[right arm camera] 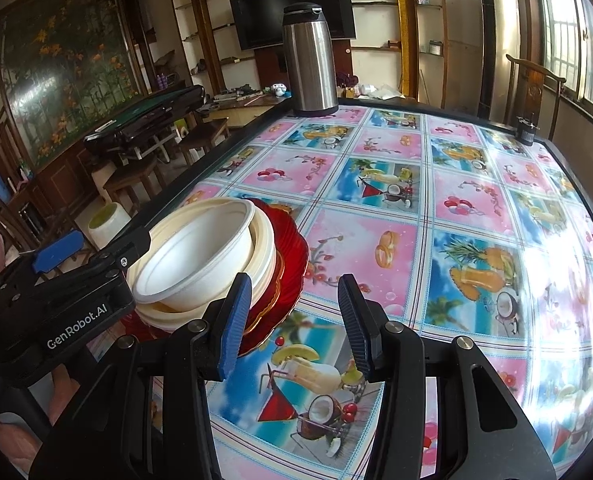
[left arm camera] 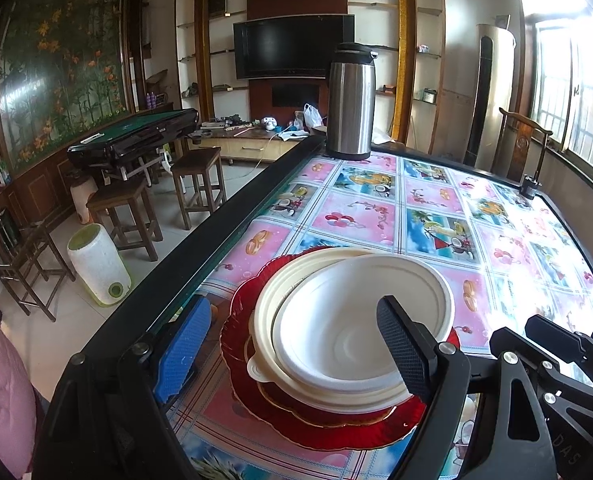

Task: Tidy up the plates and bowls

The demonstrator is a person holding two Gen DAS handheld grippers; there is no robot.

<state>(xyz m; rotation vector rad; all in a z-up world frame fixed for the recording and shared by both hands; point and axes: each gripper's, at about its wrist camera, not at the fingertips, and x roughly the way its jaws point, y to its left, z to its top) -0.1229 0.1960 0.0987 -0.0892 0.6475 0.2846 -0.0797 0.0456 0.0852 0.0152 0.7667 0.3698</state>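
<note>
Patterned tablecloth (right arm camera: 376, 240): stack sits between your left gripper (left arm camera: 292, 340) jaws, spread wide.
White bowl (left arm camera: 356, 328) tops red plates (left arm camera: 296, 420); right gripper (right arm camera: 296, 320), released and empty, stands just beside.

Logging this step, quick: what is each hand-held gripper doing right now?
Left hand-held gripper: open, jaws wide on either side of the stacked white bowl, not pressing it.
Right hand-held gripper: open, holding nothing, over the table.
</note>
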